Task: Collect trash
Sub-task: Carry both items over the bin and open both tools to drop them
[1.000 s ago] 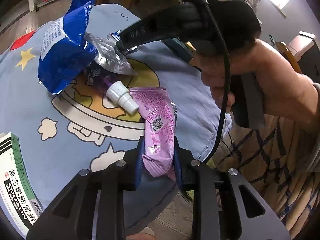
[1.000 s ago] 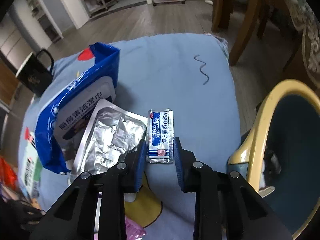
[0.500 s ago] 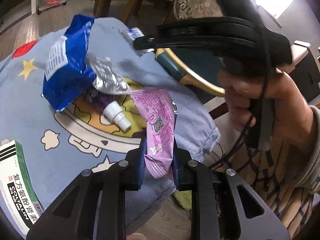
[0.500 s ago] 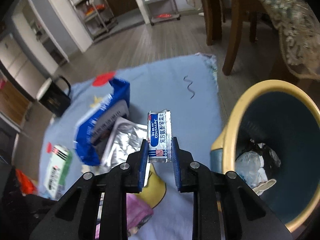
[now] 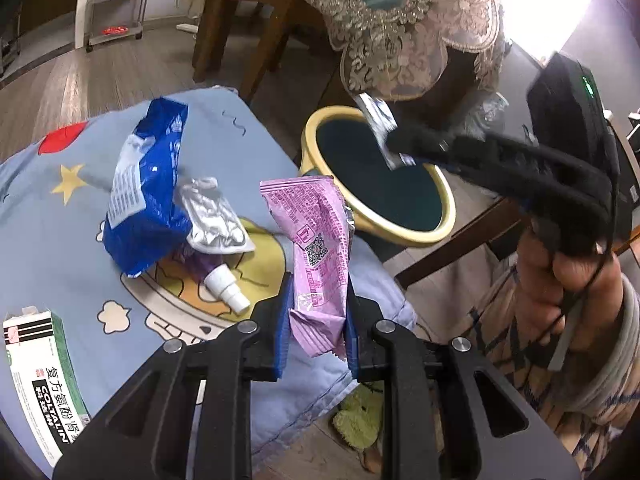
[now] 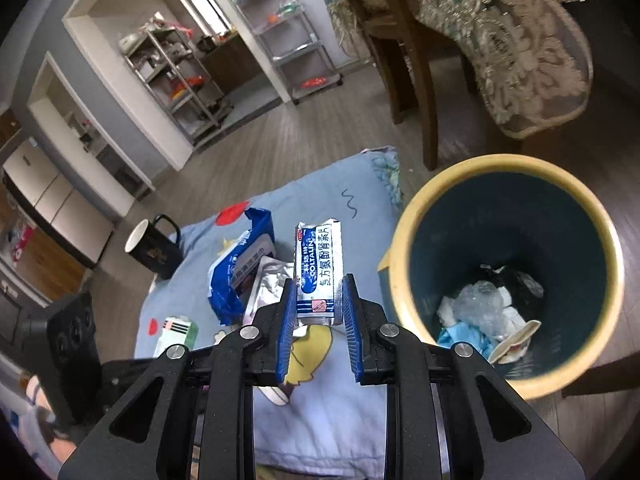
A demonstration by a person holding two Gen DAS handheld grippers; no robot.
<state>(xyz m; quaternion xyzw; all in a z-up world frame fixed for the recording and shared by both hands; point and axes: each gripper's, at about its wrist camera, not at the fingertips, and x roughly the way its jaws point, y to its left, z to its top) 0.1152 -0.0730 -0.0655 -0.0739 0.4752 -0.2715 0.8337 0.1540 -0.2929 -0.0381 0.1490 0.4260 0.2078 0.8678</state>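
Left gripper: jaws are closed on the lower end of a pink wrapper, which is held upright just above the near right corner of the cushion.
Right gripper: jaws are narrowed onto a sachet, white and blue with printed text, pinched by its lower part.
Sachet position: seen from the left wrist, it is carried over the mouth of the bin; from the right wrist the bin appears just to the right of it.
Bin: stands on the floor beside the cushion's right edge; crumpled plastic, tissue and blue scraps are already lying at its bottom.
Done so far: some trash is in the bin and two pieces are lifted, neither yet released.
Left on the cushion: a blue pack, a foil pouch and a purple tube near the middle, and a box at the near left edge.
Mug: rests at the far left edge; whether it is trash cannot be told.
Judgement: roughly early to midway, with several pieces uncollected.
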